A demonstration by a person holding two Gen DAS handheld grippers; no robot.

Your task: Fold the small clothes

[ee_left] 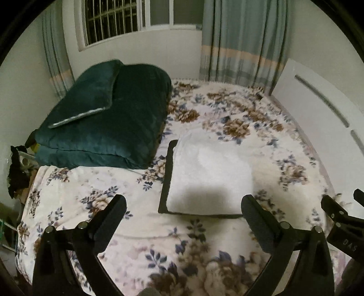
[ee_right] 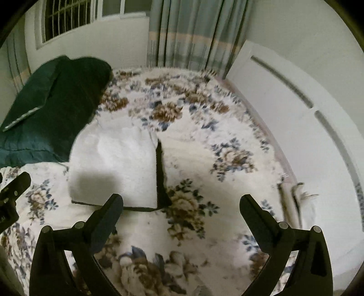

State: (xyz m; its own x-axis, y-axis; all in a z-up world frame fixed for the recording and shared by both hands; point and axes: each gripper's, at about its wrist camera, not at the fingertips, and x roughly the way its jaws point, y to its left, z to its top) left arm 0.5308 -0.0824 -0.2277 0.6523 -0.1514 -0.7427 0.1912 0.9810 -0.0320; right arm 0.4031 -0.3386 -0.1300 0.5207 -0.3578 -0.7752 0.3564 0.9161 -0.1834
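Through my left wrist camera, my left claw hangs released above the bed, its two fingers spread wide with nothing between them. Just beyond the fingertips lies the white folded garment, a neat rectangle with a black edge showing along its left and near sides, resting flat on the floral bedspread. To the far left sits a stack of dark green folded bedding, close beside the garment but not touching it. A white headboard runs along the right, and striped curtains hang at the far end beside a barred window. Part of my right claw pokes in at the right edge.

Through my right wrist camera, my right claw is likewise released, fingers wide apart over the bedspread. The white garment lies to the left of centre, its near right corner just beyond my left finger, with a black strip showing along its right side. The green bedding is far left; the headboard curves along the right.
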